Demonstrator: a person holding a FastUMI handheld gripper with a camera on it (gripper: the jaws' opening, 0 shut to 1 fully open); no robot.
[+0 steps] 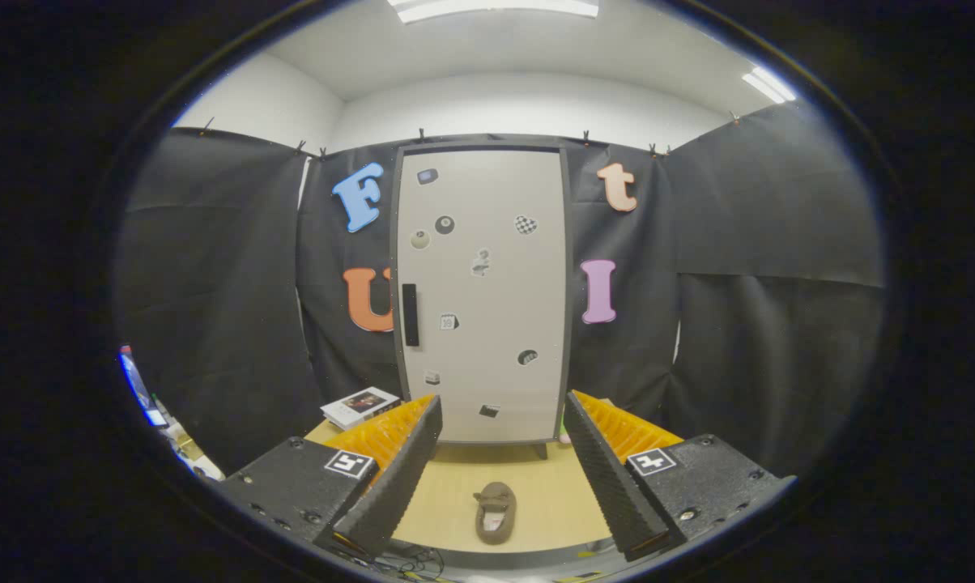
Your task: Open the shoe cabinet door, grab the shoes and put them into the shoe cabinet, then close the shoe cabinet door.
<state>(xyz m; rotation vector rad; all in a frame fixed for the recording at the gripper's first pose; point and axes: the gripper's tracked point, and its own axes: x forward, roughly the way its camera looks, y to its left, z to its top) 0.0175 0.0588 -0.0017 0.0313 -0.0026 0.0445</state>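
My gripper (pixel 504 470) hangs with its fingers spread wide, nothing between them, squared up to the tall pale-grey shoe cabinet door (pixel 481 295), which is closed. Its black bar handle (pixel 410 315) sits on the door's left edge, so I judge that's my first target. A brown slipper-like shoe (pixel 496 512) waits on the tan tabletop (pixel 548 498) in front of the door. The door's small stickers (pixel 525 224) are too tiny to read.

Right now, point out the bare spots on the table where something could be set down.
The bare table runs between the shoe and the closed cabinet, and beside the shoe toward either finger. It is crowded by the book at the cabinet's handle side. The gripper is open, holding nothing, with the shoe between its fingers.
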